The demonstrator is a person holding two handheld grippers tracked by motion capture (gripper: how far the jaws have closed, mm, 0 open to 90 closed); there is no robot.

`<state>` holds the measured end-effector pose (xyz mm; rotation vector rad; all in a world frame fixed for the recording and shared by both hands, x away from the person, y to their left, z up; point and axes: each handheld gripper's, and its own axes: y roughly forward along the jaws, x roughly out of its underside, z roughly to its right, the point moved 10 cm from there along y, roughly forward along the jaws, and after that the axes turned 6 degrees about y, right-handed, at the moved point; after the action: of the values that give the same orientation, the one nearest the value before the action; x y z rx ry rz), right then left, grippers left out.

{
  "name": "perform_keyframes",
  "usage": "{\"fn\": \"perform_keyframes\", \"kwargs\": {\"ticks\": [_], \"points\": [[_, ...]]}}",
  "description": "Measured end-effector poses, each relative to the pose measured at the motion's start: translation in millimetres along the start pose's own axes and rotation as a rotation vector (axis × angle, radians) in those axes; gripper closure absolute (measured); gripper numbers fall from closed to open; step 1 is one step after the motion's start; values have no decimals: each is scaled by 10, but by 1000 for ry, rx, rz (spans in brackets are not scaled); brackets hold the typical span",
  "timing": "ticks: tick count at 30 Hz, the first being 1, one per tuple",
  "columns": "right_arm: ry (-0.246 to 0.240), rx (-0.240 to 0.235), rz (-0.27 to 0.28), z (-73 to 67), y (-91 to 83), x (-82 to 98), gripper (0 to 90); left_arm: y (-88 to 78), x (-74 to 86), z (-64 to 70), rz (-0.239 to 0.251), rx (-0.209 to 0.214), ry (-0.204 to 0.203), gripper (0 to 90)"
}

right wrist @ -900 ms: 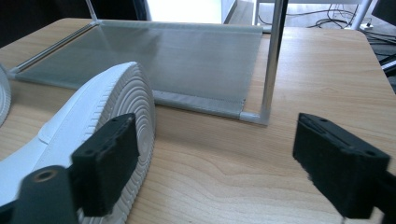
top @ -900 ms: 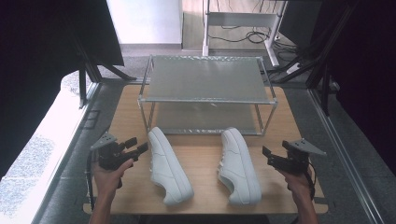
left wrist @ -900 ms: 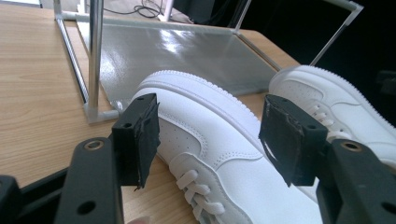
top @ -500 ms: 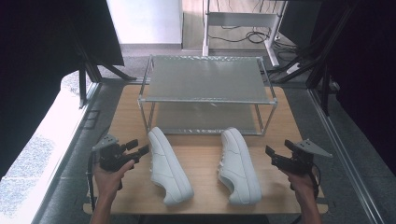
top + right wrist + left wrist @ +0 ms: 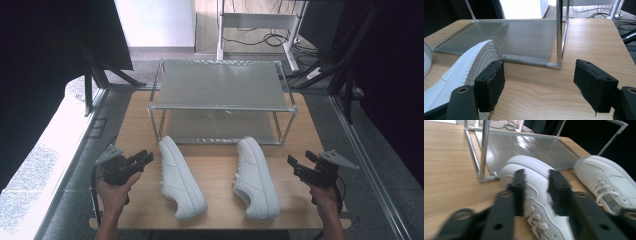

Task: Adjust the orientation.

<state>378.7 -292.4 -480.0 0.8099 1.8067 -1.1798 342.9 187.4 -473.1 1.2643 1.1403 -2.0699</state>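
Note:
Two white sneakers lie on the wooden table (image 5: pixel 134 117) in front of a two-tier metal rack (image 5: pixel 222 84). The left sneaker (image 5: pixel 180 177) (image 5: pixel 530 162) is angled with its toe toward me. The right sneaker (image 5: pixel 256 177) (image 5: pixel 604 175) (image 5: pixel 474 58) lies parallel to it. My left gripper (image 5: pixel 144 159) (image 5: pixel 536 173) hovers just left of the left sneaker, pointing at its heel end, jaws open with nothing between them. My right gripper (image 5: pixel 299 161) (image 5: pixel 539 64) hangs right of the right sneaker, jaws wide open over bare wood, the shoe's sole beside its left jaw.
The rack's lower shelf (image 5: pixel 511 37) sits just above the tabletop behind the shoes, with thin metal posts (image 5: pixel 485 150) at the corners. Black frames and cables stand around the table. A white desk frame (image 5: pixel 260 22) is beyond the rack.
The right gripper has drifted slightly to the right and the left hand has sunk a little. The sneakers and rack have not moved.

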Motion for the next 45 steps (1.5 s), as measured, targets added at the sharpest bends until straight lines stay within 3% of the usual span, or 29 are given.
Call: {"fn": "perform_keyframes", "kwargs": {"ticks": [5, 6, 7, 9, 11, 16, 20, 25, 26, 28, 31, 33, 39, 45], "points": [[16, -34, 6, -30, 23, 11, 271, 33, 69, 4, -44, 8, -4, 864], [16, -34, 6, -30, 23, 11, 271, 47, 93, -6, -59, -2, -5, 864], [10, -31, 2, -32, 30, 20, 270, 82, 168, -28, -105, -16, -2, 873], [3, -23, -12, -32, 58, 51, 271, 121, 249, -49, -127, -22, -14, 896], [8, -27, -22, -40, 78, 76, 280, 150, 331, -52, -145, -5, -47, 899], [-4, -25, -50, -60, 103, 129, 287, 175, 428, -6, -175, 29, -51, 890], [-4, -23, -55, -67, 109, 140, 287, 196, 538, 43, -188, 69, -89, 895], [2, -19, -59, -54, 114, 152, 294, 200, 538, 104, -167, 112, -124, 898], [7, -21, -58, -58, 115, 153, 296, 205, 529, 126, -162, 125, -121, 898], [20, -36, -53, -82, 116, 145, 298, 233, 547, 156, -179, 112, -95, 898], [3, -28, -56, -96, 118, 148, 299, 255, 546, 186, -181, 97, -67, 899], [4, -27, -55, -95, 121, 149, 299, 258, 533, 200, -175, 107, -76, 900], [28, -3, -56, -23, 114, 155, 302, 314, 498, 265, -180, 91, -41, 900], [61, 21, -36, 56, 68, 115, 314, 357, 469, 299, -180, 85, -39, 900]]}}
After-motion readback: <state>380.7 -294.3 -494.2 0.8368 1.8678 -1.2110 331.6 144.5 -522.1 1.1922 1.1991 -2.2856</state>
